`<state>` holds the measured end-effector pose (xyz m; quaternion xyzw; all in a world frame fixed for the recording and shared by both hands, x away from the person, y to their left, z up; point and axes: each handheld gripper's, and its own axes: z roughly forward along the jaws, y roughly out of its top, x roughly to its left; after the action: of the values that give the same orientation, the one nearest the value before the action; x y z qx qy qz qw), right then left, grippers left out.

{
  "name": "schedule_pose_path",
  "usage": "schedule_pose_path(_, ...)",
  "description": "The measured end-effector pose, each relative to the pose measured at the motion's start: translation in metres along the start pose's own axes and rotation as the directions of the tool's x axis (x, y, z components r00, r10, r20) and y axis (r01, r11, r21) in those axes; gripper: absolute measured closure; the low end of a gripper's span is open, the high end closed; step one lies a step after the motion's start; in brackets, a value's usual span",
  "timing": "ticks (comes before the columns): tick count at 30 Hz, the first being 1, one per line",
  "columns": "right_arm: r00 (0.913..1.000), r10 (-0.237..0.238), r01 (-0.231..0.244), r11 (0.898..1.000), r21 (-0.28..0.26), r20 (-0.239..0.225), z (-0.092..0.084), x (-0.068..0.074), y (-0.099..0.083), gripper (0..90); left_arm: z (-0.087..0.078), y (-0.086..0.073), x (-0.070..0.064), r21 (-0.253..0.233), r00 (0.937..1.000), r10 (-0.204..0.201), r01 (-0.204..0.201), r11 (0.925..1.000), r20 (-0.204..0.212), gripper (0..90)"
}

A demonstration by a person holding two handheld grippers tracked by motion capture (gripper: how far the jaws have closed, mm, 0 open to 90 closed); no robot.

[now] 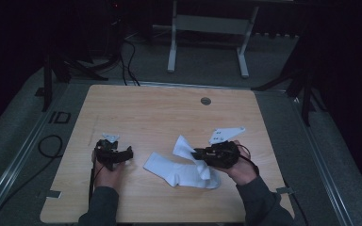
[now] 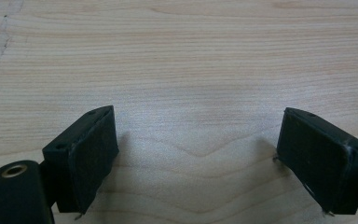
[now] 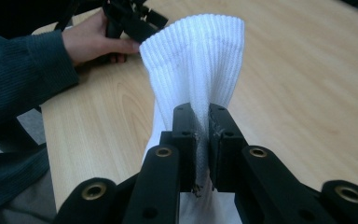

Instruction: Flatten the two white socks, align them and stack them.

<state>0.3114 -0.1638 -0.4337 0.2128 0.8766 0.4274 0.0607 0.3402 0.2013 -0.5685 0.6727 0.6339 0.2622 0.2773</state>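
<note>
The right tool [image 3: 203, 140] pinches a white sock [image 1: 181, 170] near its ribbed top, with the cloth squeezed tight between both jaws. The rest of the sock lies flat on the wooden surface [image 1: 169, 113]. The left tool [image 2: 196, 154] rests well apart from the sock, jaws wide with nothing inside.

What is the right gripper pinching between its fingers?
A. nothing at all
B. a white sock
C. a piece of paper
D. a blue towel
B: in the right gripper view, the right gripper has its black fingers pressed together on the ribbed fabric of a white sock.
</note>
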Motion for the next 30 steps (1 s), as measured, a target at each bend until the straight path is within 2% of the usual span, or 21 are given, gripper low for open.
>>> schedule_pose_path(7,0.9995,0.021,-0.02,0.999,0.027,-0.022,0.03,0.001,-0.004,82.2,0.0,0.0,0.0,0.0,1.0,0.0,0.0,1.0,0.0,12.1)
schedule_pose_path(15,0.9999,0.015,-0.014,0.998,0.06,-0.006,0.057,0.008,-0.005,82.0,0.0,0.0,0.0,-0.001,1.0,0.0,0.0,1.0,-0.001,12.1)
schedule_pose_path(20,0.9996,0.029,-0.028,0.996,0.085,-0.004,0.075,0.009,-0.003,82.0,0.0,0.0,0.0,-0.002,1.0,-0.001,0.001,1.0,-0.001,12.1)
schedule_pose_path(26,0.9983,0.059,-0.059,0.988,0.142,0.004,0.099,0.009,0.0,81.8,0.0,0.0,-0.001,-0.005,1.0,-0.002,0.002,1.0,-0.001,12.6)
schedule_pose_path(30,0.9981,0.059,-0.062,0.981,0.183,0.02,0.114,0.012,0.0,81.7,-0.002,-0.002,-0.003,-0.014,1.0,-0.005,0.005,0.9999,-0.002,17.5)
